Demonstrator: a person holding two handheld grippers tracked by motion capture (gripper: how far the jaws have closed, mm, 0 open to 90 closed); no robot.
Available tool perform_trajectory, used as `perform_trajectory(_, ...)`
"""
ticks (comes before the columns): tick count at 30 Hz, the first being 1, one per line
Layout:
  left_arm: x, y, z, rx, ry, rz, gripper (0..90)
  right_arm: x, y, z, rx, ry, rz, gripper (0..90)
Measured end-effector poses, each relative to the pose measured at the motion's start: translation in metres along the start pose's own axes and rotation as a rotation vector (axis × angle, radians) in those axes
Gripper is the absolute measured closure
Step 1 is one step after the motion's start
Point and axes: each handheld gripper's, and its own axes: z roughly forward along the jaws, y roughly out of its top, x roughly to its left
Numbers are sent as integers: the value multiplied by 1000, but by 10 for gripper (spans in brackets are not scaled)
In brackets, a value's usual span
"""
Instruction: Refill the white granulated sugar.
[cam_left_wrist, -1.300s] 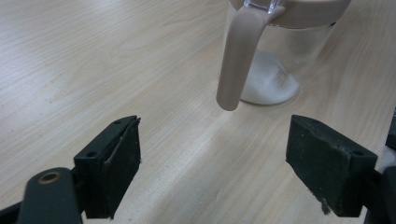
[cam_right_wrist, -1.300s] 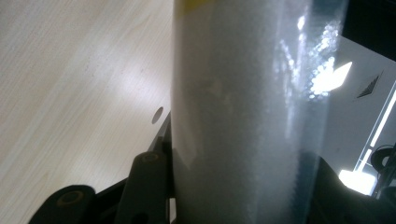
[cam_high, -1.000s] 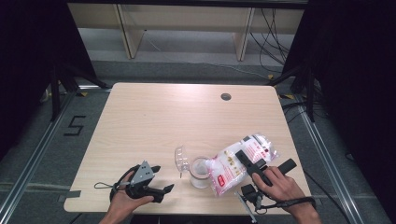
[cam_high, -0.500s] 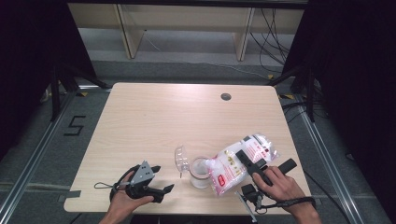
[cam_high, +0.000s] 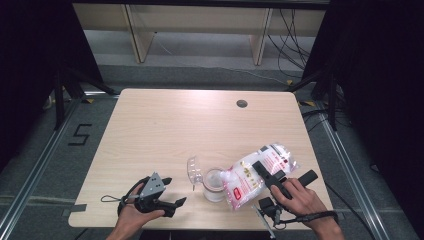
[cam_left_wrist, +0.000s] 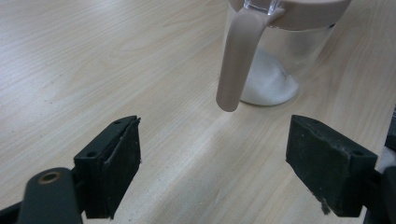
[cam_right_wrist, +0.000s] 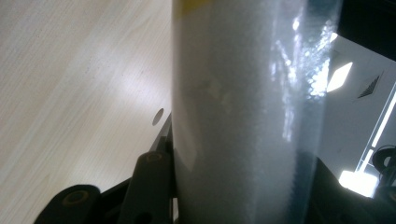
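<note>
So the right tool (cam_high: 267, 172) is clamped onto a clear bag of white granules (cam_high: 255, 170) (sugar or salt, can't tell which), holding it tipped with its low end right at the mouth of the glass jar (cam_high: 214, 184). In the right gripper view the bag sits squeezed between the jaws. The left tool (cam_high: 167, 192) is released, jaws spread wide with nothing between them, resting low near the front edge of the desk (cam_high: 200, 120) just left of the jar. From its own view you can see a small white heap in the jar's bottom (cam_left_wrist: 271, 84) and a beige strap hanging off the lid ring (cam_left_wrist: 236, 60); the lid (cam_high: 193, 169) is flipped open. My guess: the pour is barely underway, since the jar is mostly empty and the bag looks pretty full. Filling and closing the lid are left.
</note>
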Motion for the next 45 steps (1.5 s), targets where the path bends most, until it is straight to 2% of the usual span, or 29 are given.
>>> perform_trajectory(3, -2, 0, 1, -24, -9, -25, 177, 0, 0, 0, 1, 2, 0, 665)
perform_trajectory(15, -2, 0, 1, -25, -8, -25, 177, 0, 0, 0, 2, 4, 6, 671)
perform_trajectory(18, -1, 0, 0, -17, -8, -19, 177, -1, 0, 1, -18, -6, -14, 673)
perform_trajectory(22, -2, 0, 1, -25, -8, -25, 177, -2, 0, 1, -21, -9, -16, 674)
perform_trajectory(24, -2, 0, 1, -25, -8, -24, 177, 1, 0, -1, -4, -10, 14, 675)
perform_trajectory(25, -2, 0, 1, -25, -8, -24, 177, 1, 0, -1, -4, -10, 14, 675)
perform_trajectory(27, -2, 0, 1, -25, -8, -24, 177, -2, -1, 0, -16, -8, -9, 675)
perform_trajectory(29, -2, 0, 1, -25, -8, -24, 177, -1, -1, -1, -9, -8, 8, 675)
perform_trajectory(30, -2, 0, 1, -23, -9, -24, 177, -3, -2, 0, -21, -16, -40, 675)
perform_trajectory(32, -1, 0, 1, -20, -8, -19, 177, -4, -2, 0, -22, -14, -42, 676)
perform_trajectory(34, -1, 0, 1, -16, -11, -15, 177, 0, -2, -2, -2, -10, 10, 676)
perform_trajectory(45, -2, 0, 1, -22, -8, -21, 177, -1, -2, -2, -4, -8, 7, 677)
